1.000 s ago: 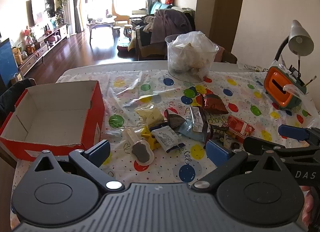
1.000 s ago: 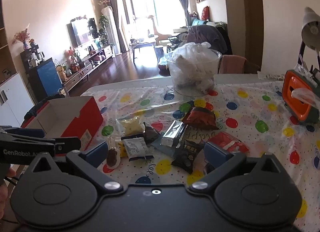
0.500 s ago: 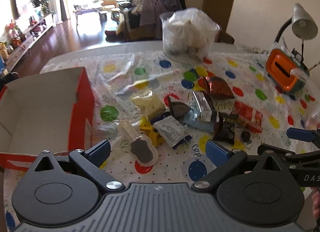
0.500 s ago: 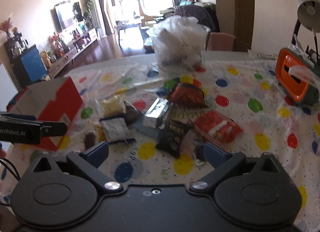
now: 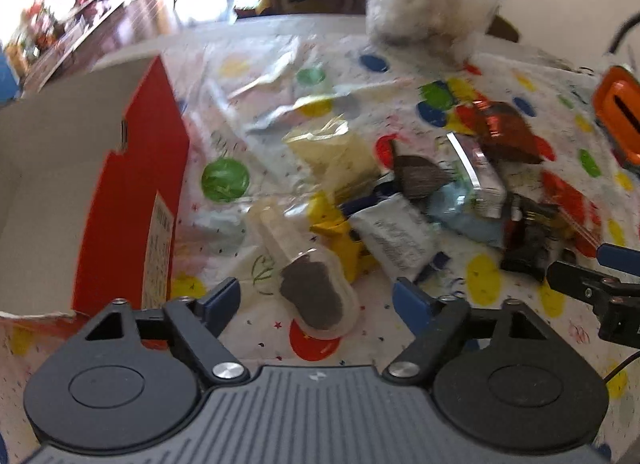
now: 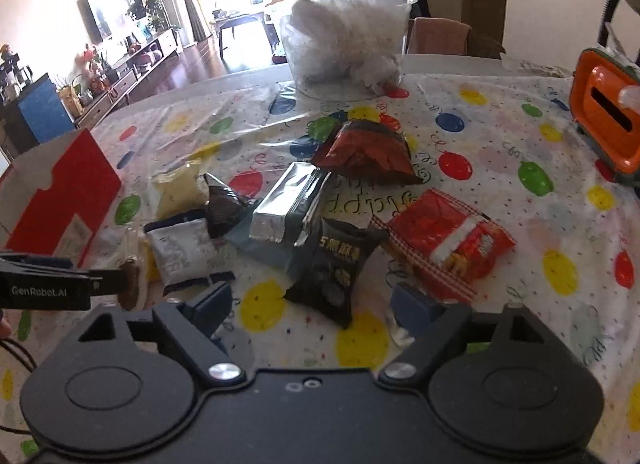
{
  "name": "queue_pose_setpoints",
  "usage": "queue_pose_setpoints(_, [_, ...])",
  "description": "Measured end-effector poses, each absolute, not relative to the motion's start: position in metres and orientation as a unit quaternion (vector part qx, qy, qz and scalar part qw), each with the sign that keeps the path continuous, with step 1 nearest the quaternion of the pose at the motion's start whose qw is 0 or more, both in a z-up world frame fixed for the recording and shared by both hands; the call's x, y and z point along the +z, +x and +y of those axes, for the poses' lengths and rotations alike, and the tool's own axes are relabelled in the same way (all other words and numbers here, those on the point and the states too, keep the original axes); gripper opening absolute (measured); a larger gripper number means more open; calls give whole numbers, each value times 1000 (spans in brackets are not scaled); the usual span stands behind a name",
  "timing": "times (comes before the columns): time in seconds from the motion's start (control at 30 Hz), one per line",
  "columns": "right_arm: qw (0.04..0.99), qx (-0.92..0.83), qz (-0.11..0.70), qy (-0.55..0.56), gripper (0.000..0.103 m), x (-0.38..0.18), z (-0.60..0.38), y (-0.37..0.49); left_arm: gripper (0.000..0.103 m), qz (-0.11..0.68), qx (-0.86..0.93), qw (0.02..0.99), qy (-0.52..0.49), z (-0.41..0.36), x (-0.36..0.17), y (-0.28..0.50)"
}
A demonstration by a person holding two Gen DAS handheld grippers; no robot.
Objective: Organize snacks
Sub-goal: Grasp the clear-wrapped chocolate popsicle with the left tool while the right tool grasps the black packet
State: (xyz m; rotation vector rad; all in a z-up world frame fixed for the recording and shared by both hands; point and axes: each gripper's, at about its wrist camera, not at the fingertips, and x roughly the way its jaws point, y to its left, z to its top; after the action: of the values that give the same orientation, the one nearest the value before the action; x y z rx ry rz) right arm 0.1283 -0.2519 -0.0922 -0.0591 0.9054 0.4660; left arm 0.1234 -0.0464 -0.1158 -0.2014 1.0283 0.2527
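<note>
We see the snacks lying in a heap in the middle of the spotty tablecloth [image 6: 500,136]. A clear pack with a dark snack [image 5: 316,296] lies just in front of our left gripper [image 5: 316,300]. Its blue fingers are wide apart and hold nothing. A black packet [image 6: 332,268] sits in front of our right gripper [image 6: 316,304], which is wide open and empty too. A red packet [image 6: 448,240] lies just beside the black one. The red box [image 5: 128,192] stands open to the left of the heap. Both grippers point down at the table. A second ago they were higher and farther back; now they have come closer to the snacks, and the heap looks bigger.
</note>
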Motion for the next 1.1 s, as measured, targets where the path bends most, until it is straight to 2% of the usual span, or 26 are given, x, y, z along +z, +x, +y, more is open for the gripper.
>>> queue_pose_setpoints(0.07, [872, 214, 439, -32, 82, -100, -248, 137, 72, 496, 129, 852, -109, -40, -123, 128])
queue_pose_setpoints(0.3, [866, 198, 457, -44, 73, -121, -239, 159, 65, 529, 139, 823, -153, -24, -142, 146])
queue_pose_setpoints(0.63, [861, 204, 461, -63, 62, -128, -225, 169, 63, 543, 146, 808, -177, -22, -149, 153])
queue_pose_setpoints(0.77, [859, 207, 464, -64, 57, -131, -222, 171, 50, 543, 157, 809, -164, -24, -148, 154])
queue_pose_setpoints(0.87, [858, 209, 464, -68, 46, -132, -221, 169, 48, 539, 155, 812, -162, -23, -148, 153])
queue_pose_setpoints(0.93, [858, 212, 465, -63, 38, -132, -223, 169, 42, 534, 149, 815, -165, -23, -146, 152])
queue_pose_setpoints(1.1, [860, 218, 458, -58, 31, -127, -230, 164, 40, 537, 153, 812, -167, -24, -145, 148])
